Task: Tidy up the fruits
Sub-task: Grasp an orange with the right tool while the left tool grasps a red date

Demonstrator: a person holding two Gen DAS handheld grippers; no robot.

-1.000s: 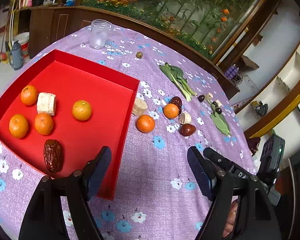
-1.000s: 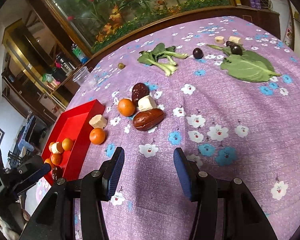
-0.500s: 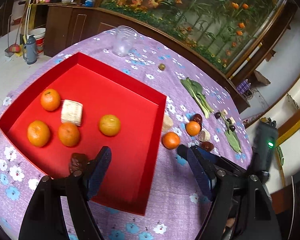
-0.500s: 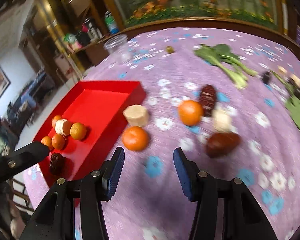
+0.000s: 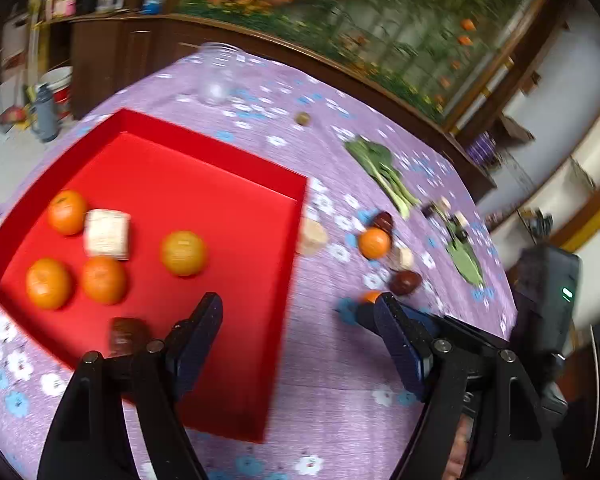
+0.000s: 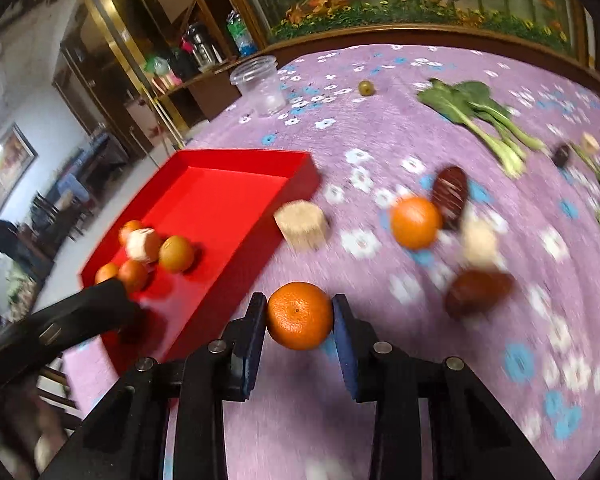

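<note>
1. So, landmark = red tray [image 6: 236, 184] on the purple flowered cloth [image 6: 380, 140]; list runs left to right in the right wrist view.
2. Left gripper [image 5: 296, 344]: hovers over the tray's near right corner, jaws wide apart, nothing btwn them. One finger shows as a dark bar at the tray's near left end in the right wrist view.
3. Inside tray, left half: four oranges [image 6: 176, 254] clustered w/ a pale block [image 6: 142, 245] among them; a dark brown date [image 5: 128, 334] lies at the near edge, just left of the left gripper's finger.
4. Clear plastic cup [image 6: 260, 86]: beyond the tray's far end, well apart.
5. Pale stump-like chunk [image 6: 302, 222]: on cloth, just beside the tray's right wall.
6. Right gripper [image 6: 300, 334]: near the tray's right wall, jaws closing w/ an orange [image 6: 300, 316] btwn them, both pads touching its sides. Can't tell if it's off the cloth.
7. Further right of tray: another orange [image 6: 415, 222], a dark date [image 6: 451, 192] touching it, a pale cube [image 6: 479, 242], a brown date [image 6: 478, 292].
8. Far right: leafy greens [image 6: 476, 114], well apart from tray.
</note>
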